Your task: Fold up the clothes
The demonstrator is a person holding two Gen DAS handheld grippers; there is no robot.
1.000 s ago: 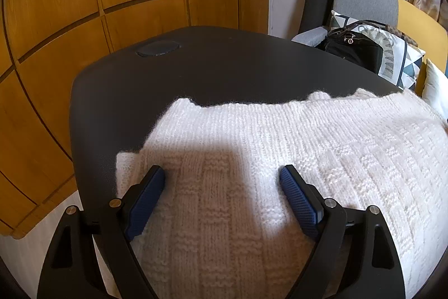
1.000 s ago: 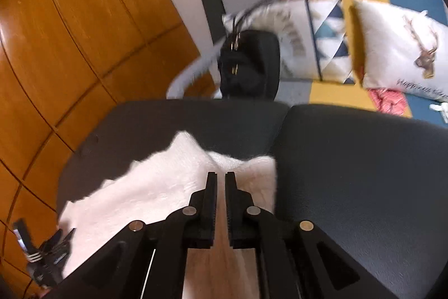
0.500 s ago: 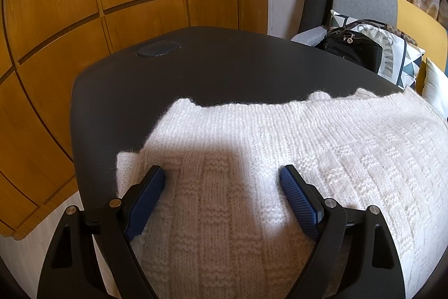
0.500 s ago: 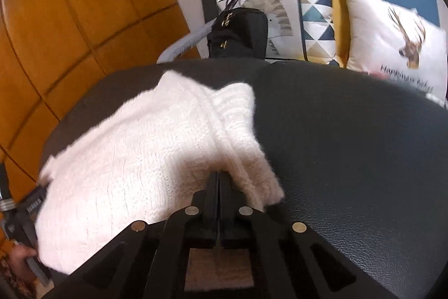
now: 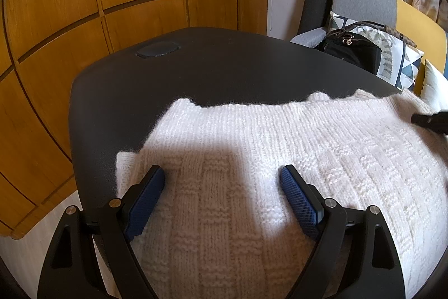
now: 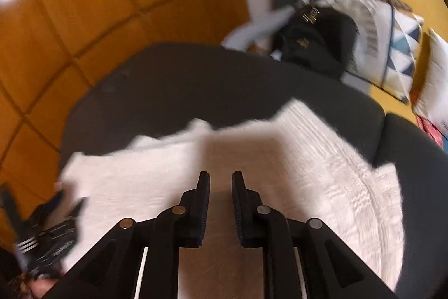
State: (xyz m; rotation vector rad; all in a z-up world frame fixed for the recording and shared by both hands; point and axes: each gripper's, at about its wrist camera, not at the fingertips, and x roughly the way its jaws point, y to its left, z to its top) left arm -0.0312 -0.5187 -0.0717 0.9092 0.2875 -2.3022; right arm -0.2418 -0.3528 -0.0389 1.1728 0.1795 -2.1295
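Blurring the white sweater, the right gripper seems slightly parted; left gripper gapes wide.

right gripper now parted, let go of white sweater, lifted

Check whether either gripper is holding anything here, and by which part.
Nothing is held. The left gripper is wide open, its fingers resting on the white knitted sweater. The right gripper is open above the sweater, nothing between its fingers.
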